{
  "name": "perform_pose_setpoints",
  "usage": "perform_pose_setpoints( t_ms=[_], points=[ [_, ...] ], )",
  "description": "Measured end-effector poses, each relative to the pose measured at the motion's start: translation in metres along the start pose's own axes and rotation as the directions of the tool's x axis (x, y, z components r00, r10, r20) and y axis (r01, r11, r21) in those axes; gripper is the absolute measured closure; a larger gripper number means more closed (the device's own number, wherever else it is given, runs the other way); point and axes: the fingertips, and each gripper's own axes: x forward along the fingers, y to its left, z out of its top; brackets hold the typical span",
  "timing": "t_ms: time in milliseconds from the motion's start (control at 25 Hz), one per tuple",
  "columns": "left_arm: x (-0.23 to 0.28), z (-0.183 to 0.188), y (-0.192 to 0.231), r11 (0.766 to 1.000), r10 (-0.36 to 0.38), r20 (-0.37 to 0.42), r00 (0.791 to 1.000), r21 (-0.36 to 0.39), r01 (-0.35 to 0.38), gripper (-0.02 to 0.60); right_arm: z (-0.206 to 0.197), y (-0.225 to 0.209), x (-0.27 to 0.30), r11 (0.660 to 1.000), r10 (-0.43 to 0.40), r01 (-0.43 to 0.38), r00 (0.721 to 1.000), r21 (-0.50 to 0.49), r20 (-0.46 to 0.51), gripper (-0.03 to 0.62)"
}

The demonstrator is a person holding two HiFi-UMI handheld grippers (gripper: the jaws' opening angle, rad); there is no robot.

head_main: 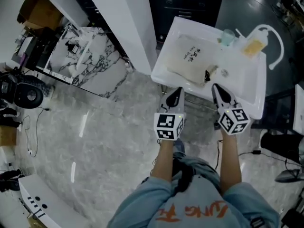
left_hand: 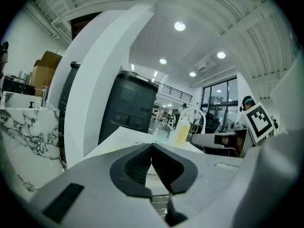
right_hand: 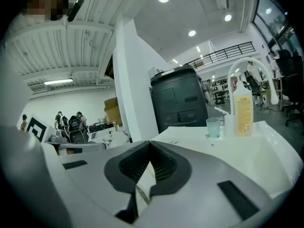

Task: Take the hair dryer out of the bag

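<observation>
Sleeves and forearms of the person fill the lower edge of the head view, each hand carrying a gripper. Both the left gripper (head_main: 176,93) and the right gripper (head_main: 216,88) hover at the near edge of the white counter (head_main: 244,87), jaws pressed together with nothing between them. On the counter lies a cream bag (head_main: 187,56), flat and apparently full. A small dark part (head_main: 207,75) shows at its near end, just ahead of the right gripper; whether it belongs to the hair dryer cannot be told. No hair dryer lies outside the bag. A cup (head_main: 228,36) and a bottle (head_main: 254,46) stand beyond. Judged progress: approach only; gripping the bag, opening it and drawing out the hair dryer all remain.
</observation>
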Motion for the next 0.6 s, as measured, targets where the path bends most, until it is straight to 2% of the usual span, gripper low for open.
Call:
perform_pose_setpoints(
  t_ms=[240,600],
  points=[
    [0.028,-0.001,0.003,0.999,-0.047,-0.013,0.999,-0.013,0.047,0.58,0.008,-0.044,-0.003,0.993,-0.116,0.116,0.993,0.019,0.001,0.594],
    [0.062,0.001,-0.013,0.993,-0.12,-0.045,0.992,0.011,0.121,0.578,0.016,-0.065,-0.003,0.987,-0.162,0.162,0.987,-0.008,-0.006,0.594]
  ],
)
